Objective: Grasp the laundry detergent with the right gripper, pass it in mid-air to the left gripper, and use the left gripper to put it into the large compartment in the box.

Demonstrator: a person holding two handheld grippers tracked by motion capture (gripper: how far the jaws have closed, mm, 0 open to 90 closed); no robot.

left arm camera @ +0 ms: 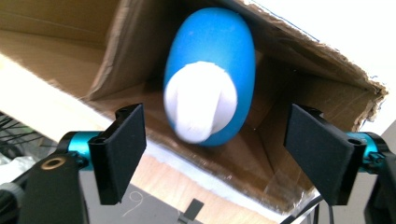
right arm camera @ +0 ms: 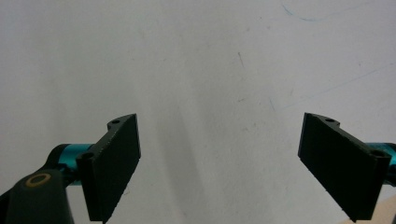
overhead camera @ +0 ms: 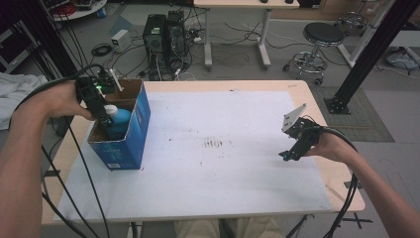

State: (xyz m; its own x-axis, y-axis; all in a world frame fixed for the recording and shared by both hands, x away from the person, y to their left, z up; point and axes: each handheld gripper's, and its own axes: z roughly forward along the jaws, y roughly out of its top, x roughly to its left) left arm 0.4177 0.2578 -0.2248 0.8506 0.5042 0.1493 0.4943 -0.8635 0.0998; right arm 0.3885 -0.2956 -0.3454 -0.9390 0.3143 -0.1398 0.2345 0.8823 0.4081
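Three cameras: one overhead, one riding each gripper.

My high view looks forward and down over the whole table (overhead camera: 307,99). My left gripper view peers close into the blue box (left arm camera: 327,93), which the high view shares at its left. My right gripper view faces straight down, near the white sheet (right arm camera: 196,60) that both overlook.
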